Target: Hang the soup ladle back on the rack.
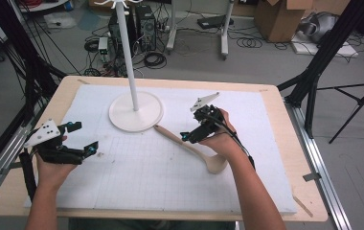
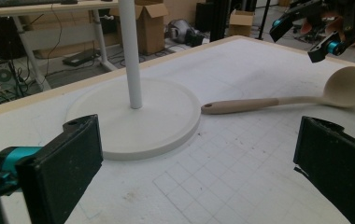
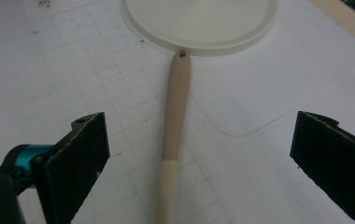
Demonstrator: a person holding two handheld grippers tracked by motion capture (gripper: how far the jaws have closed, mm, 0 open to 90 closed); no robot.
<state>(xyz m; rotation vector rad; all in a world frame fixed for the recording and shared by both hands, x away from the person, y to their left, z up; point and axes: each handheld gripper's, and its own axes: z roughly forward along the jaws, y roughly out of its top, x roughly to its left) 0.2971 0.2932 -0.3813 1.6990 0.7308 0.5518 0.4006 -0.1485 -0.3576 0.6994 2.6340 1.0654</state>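
No legible text, label or number anywhere (only unmarked surfaces).

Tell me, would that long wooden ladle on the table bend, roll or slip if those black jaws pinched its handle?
The ladle looks like one solid piece, so it probably stays stiff. Its handle is round and smooth, so it may twist in the right gripper, whose jaws stand open either side of it. The bowl is the bulkier end, so that end would likely sag.

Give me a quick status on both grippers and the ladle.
Left gripper open, idle at table's left. Right gripper open above ladle handle. Ladle flat, tip by stand base.
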